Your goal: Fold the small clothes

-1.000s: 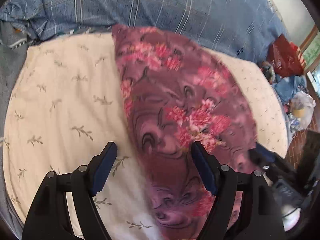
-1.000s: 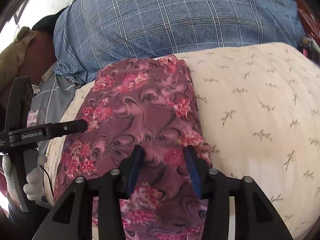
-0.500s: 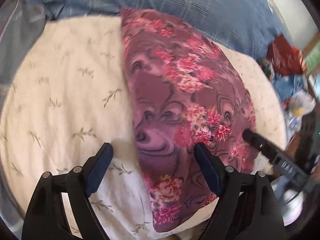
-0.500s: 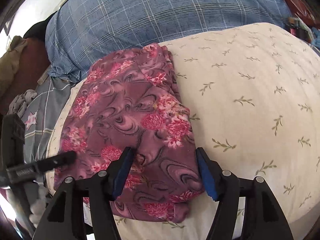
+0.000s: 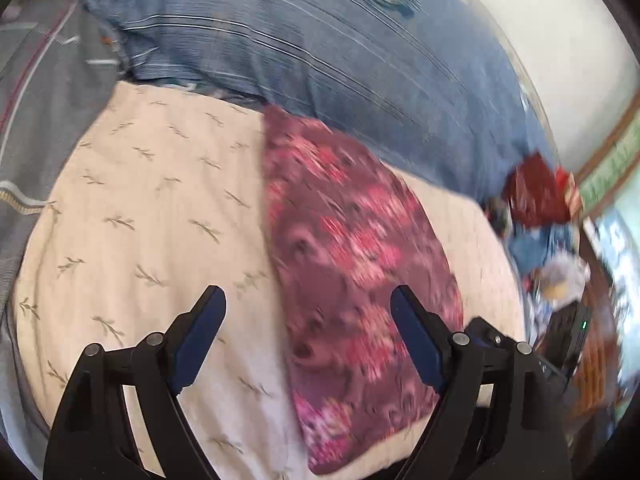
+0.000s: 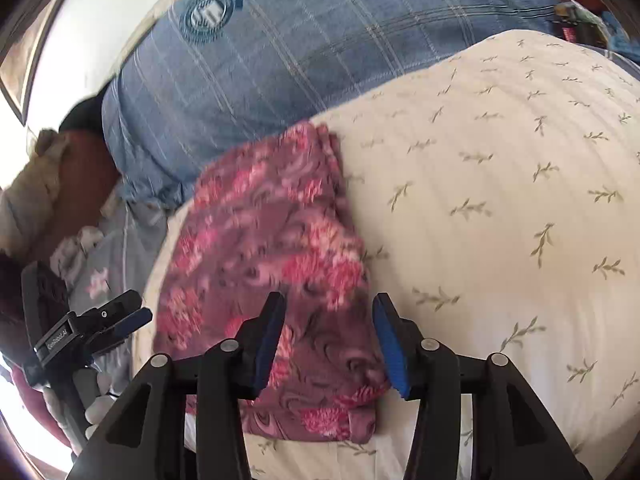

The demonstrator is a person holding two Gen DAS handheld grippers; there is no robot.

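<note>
A purple garment with pink flowers lies folded in a long strip on a cream leaf-print cushion. My left gripper hovers open above the strip's left edge, one finger over the cushion and the other over the cloth, with nothing held. In the right wrist view the garment runs away from me, and my right gripper hangs over its near end. Its jaws are opening and the pads stand clear of the cloth. The left gripper shows at the lower left, held by a white-gloved hand.
A blue plaid pillow lies behind the cushion. Grey bedding is on the left. A heap of red and blue clothes sits past the cushion's right end, near the bed's edge.
Both grippers have drawn back from the garment, so its near end now shows. The right jaws have spread wider. The garment stays flat on the cushion.
</note>
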